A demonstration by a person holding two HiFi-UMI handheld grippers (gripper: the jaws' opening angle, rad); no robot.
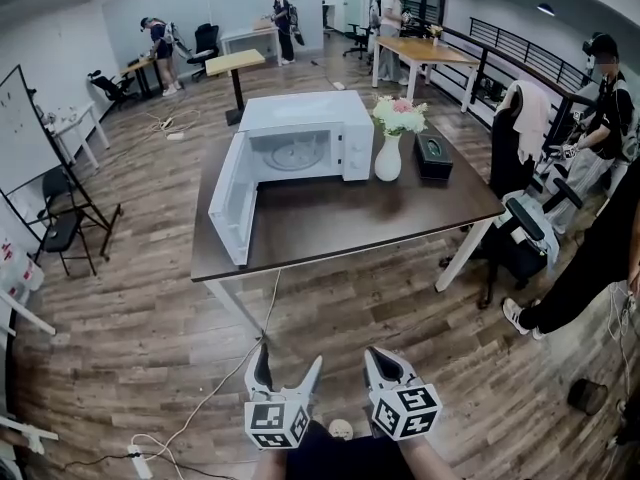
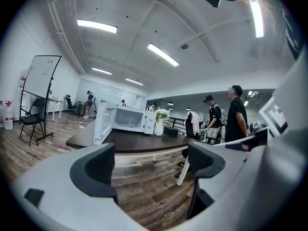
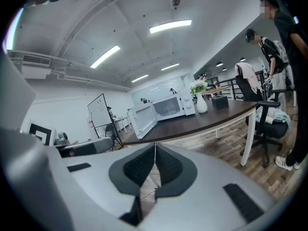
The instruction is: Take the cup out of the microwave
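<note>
Approach: left gripper [image 1: 290, 366], jaws spread, and right gripper [image 1: 384, 364], jaws pressed together, stand well short of the desk [image 1: 380, 218]; advance level toward the open microwave [image 1: 300, 118]; cup unseen.

You're in an open-plan office: a whiteboard [image 1: 20, 128] on a stand, rolling office chairs [image 1: 207, 38] and separate work surfaces [image 1: 235, 61] are spread over a wood-plank floor [image 1: 130, 338]. Other people [image 1: 160, 48] work at the far end, under long ceiling strip lights [image 2: 162, 55].
</note>
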